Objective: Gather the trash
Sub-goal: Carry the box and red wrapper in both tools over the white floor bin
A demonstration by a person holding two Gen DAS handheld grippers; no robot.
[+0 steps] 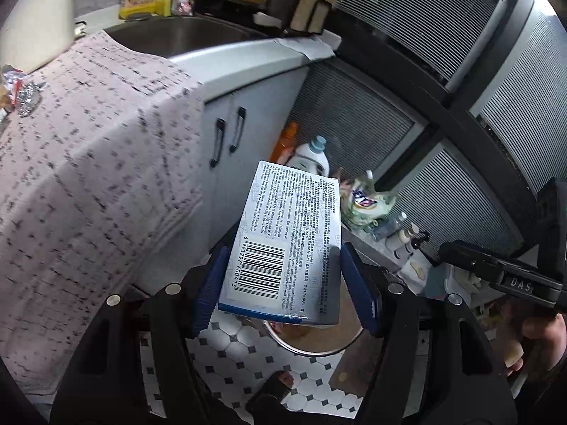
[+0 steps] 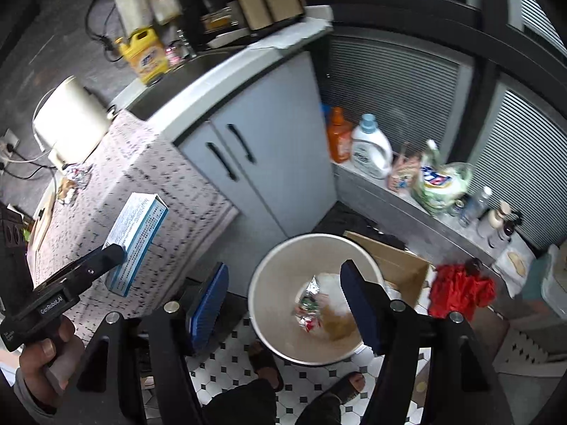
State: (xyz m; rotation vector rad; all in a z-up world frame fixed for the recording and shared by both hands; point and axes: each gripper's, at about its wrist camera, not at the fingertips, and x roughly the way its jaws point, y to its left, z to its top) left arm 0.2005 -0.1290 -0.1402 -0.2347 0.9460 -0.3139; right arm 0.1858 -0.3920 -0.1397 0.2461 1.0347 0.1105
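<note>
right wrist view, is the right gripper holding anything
No, the right gripper has its jaws apart with nothing between them, above the bin, where crumpled foil wrappers lie.

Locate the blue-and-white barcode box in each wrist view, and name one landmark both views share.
Left wrist view: the box fills the lower centre, between the blue pads of the left hand-held gripper.
Right wrist view: the box sits at centre-left, against the patterned tablecloth.
Shared landmark: the grey double-door cabinet with black handles.
</note>
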